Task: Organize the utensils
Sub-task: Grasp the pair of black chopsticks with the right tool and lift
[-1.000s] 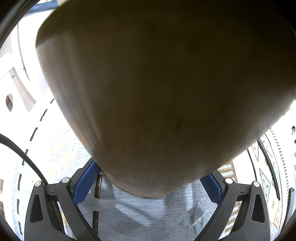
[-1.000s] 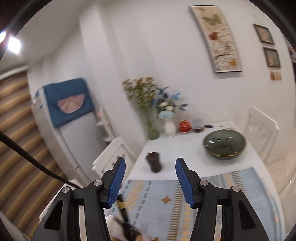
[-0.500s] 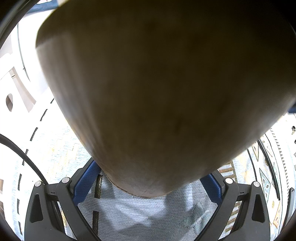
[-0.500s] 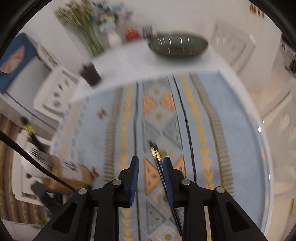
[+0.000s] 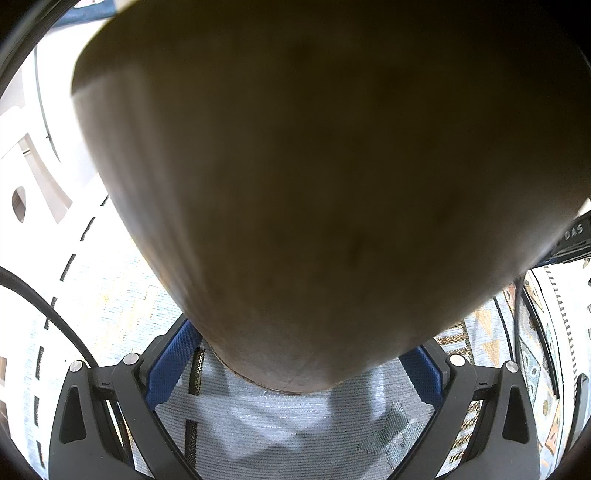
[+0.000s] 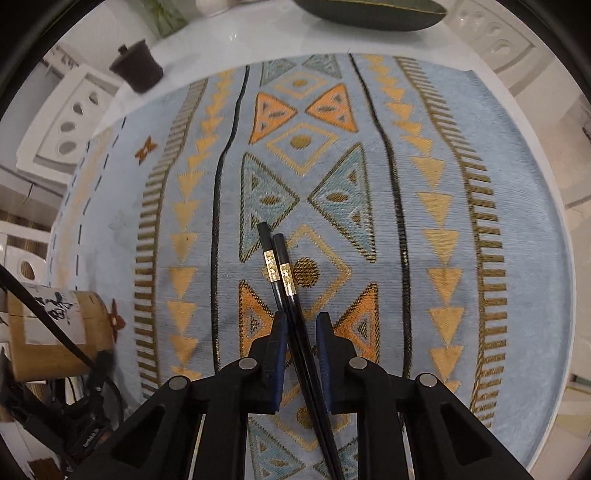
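A pair of black chopsticks (image 6: 275, 258) with gold bands lies on the blue patterned mat (image 6: 424, 147). My right gripper (image 6: 300, 321) points straight down over their middle, with both sticks between its blue pads. Its jaws have just been closing; a thin gap still shows at the right pad. A tan bamboo holder (image 5: 314, 166) fills the left wrist view, and my left gripper (image 5: 303, 347) is shut on its sides. The same holder (image 6: 62, 332), with a white label, lies tilted at the mat's left edge in the right wrist view.
A dark lidded cup (image 6: 138, 70) stands on the white table (image 6: 207, 48) beyond the mat's far left corner. A dark green bowl (image 6: 369, 11) sits at the far edge. White chairs (image 6: 66, 122) flank the table. A black cable (image 6: 44, 325) crosses the holder.
The right gripper swung from facing the room to facing down, dropped onto the mat and narrowed around the chopsticks. The left gripper and holder stayed still.
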Action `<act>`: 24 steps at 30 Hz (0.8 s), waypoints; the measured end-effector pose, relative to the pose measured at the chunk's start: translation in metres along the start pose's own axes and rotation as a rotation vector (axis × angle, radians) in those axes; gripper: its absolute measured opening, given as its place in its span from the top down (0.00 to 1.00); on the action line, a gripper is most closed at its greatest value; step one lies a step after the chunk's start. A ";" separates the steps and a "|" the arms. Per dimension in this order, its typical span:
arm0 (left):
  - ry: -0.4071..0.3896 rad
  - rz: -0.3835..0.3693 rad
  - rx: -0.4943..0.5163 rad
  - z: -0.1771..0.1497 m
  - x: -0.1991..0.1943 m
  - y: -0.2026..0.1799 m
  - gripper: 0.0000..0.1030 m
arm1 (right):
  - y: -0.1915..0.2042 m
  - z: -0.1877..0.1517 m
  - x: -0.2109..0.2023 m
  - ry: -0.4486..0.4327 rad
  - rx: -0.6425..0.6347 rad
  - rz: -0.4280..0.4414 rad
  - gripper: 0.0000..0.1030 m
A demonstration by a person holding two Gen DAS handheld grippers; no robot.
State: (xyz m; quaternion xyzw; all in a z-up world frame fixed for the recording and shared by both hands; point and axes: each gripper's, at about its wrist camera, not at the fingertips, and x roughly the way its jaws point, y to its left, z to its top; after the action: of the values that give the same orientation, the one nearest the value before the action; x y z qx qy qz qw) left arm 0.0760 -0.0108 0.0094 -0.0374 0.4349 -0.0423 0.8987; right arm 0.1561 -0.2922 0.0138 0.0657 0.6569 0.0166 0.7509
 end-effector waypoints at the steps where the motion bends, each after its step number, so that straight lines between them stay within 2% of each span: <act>1: 0.000 0.000 0.000 0.000 0.000 0.000 0.03 | 0.002 0.001 0.002 0.003 -0.012 -0.021 0.86; 5: 0.000 0.000 0.000 0.000 0.000 0.000 0.03 | -0.002 0.000 0.003 0.011 -0.046 -0.047 0.86; 8: 0.000 0.000 0.000 0.000 0.000 0.000 0.03 | -0.008 -0.002 0.008 0.066 -0.057 -0.044 0.86; 10: 0.000 0.000 0.000 0.000 0.000 0.000 0.03 | -0.005 -0.003 0.009 0.070 -0.086 -0.050 0.85; 16: 0.000 0.000 0.000 0.000 0.000 0.000 0.03 | 0.008 0.001 0.015 0.119 -0.134 -0.141 0.84; 20: 0.000 -0.001 0.000 0.000 0.000 0.000 0.03 | 0.020 0.001 0.017 0.088 -0.187 -0.187 0.84; 24: 0.000 -0.001 0.000 0.000 0.000 0.000 0.03 | 0.030 -0.011 0.013 0.018 -0.229 -0.207 0.94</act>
State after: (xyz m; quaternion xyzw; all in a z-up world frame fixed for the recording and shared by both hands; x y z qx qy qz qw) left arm 0.0759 -0.0107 0.0094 -0.0376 0.4350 -0.0424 0.8987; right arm 0.1492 -0.2600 0.0032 -0.0884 0.6606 0.0144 0.7454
